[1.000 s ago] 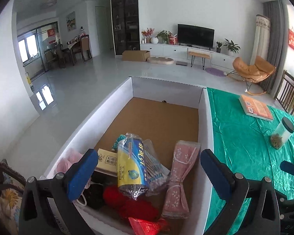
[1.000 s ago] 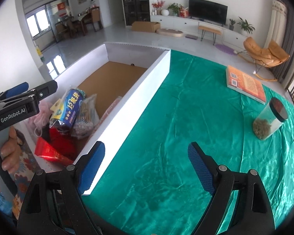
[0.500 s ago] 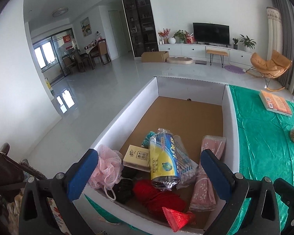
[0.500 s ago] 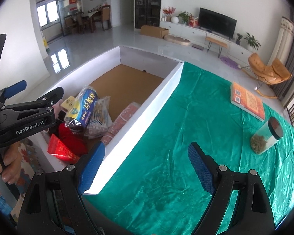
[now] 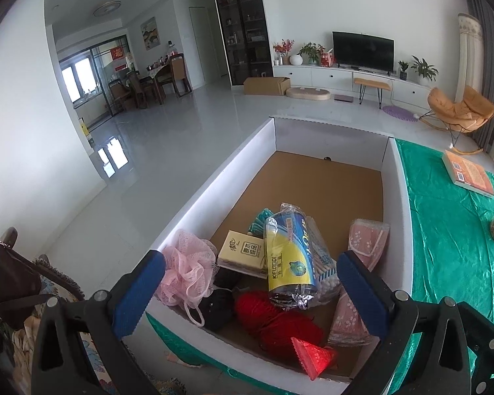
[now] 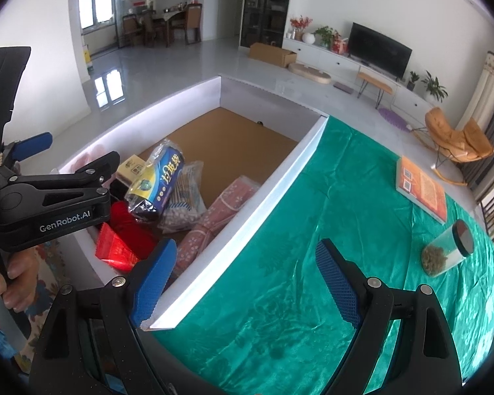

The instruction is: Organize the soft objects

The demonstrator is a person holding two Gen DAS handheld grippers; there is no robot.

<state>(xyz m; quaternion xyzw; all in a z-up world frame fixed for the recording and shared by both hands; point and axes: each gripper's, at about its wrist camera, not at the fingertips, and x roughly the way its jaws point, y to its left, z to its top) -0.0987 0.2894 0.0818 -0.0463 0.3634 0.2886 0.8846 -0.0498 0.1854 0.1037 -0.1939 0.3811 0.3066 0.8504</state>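
Observation:
A white box with a cardboard floor holds soft items at its near end: a pink mesh sponge, a tissue pack, a blue-yellow bag roll, red yarn, a black item, a red packet and a pink cloth pack. My left gripper is open and empty, above the box's near end. My right gripper is open and empty over the green cloth beside the box wall. The left gripper's body shows in the right wrist view.
A green cloth covers the table right of the box. On it lie an orange book and a clear jar with a dark lid. A bag and patterned fabric sit at the left. The living room lies beyond.
Both grippers have pulled back and up from the box, so more of its near end and the pink sponge show. Both stay open and empty.

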